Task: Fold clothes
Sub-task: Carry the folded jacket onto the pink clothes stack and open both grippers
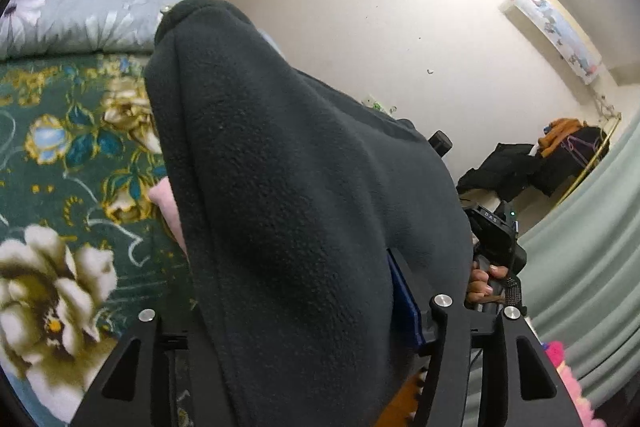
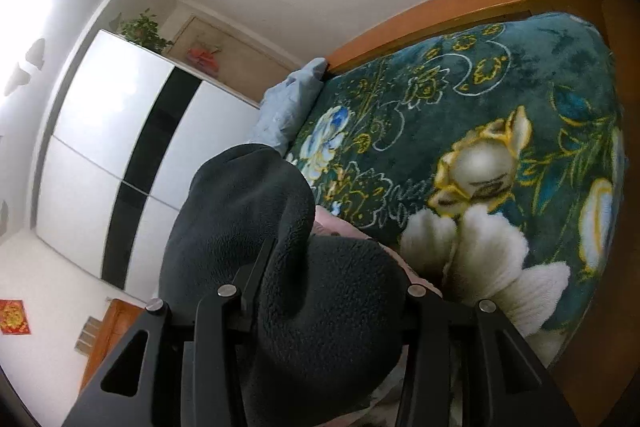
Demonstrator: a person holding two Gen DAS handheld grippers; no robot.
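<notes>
Both views carry heavy fisheye curvature with black vignette at the corners. Illumination is soft, diffuse indoor light. In the right wrist view, the white wardrobe (image 2: 120,147) is overexposed with glare at upper left. Nearest fleece (image 1: 300,207) is dim, slightly soft. Edges smear.

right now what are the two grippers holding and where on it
Both hold the same dark fleece garment, lifted above the floral blanket. The left gripper and right gripper each pinch a bunched fold; which part of the garment cannot be told.
</notes>
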